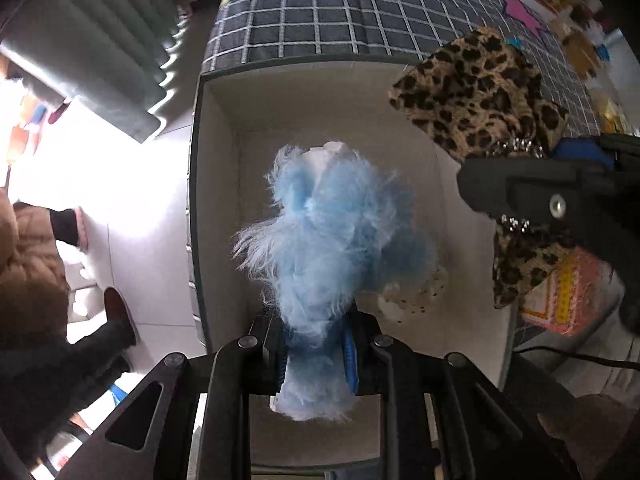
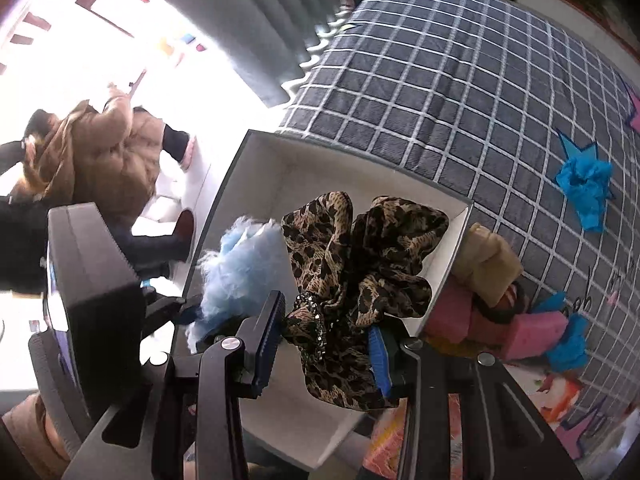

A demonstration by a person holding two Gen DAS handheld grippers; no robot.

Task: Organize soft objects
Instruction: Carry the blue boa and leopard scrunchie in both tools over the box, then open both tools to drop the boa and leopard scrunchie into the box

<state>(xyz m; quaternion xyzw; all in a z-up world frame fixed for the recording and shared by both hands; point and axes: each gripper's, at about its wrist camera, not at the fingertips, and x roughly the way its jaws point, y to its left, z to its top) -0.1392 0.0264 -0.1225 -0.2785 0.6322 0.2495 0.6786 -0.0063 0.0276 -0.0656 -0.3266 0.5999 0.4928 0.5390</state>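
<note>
My left gripper (image 1: 316, 344) is shut on a fluffy light-blue scrunchie (image 1: 332, 240) and holds it over the open white box (image 1: 216, 184). My right gripper (image 2: 328, 344) is shut on a leopard-print scrunchie (image 2: 360, 264) with a studded band, also over the box (image 2: 256, 160). In the left wrist view the right gripper (image 1: 560, 200) and its leopard scrunchie (image 1: 480, 92) hang at the right. In the right wrist view the blue scrunchie (image 2: 240, 268) and the left gripper body (image 2: 92, 280) sit at the left. A small spotted item (image 1: 416, 292) lies on the box floor.
The box stands on a grey checked bedspread (image 2: 460, 100). Beside the box lie a tan item (image 2: 488, 256), pink sponges (image 2: 536, 332) and bright blue scrunchies (image 2: 588, 188). A person in a brown coat (image 2: 108, 160) stands on the white floor at left.
</note>
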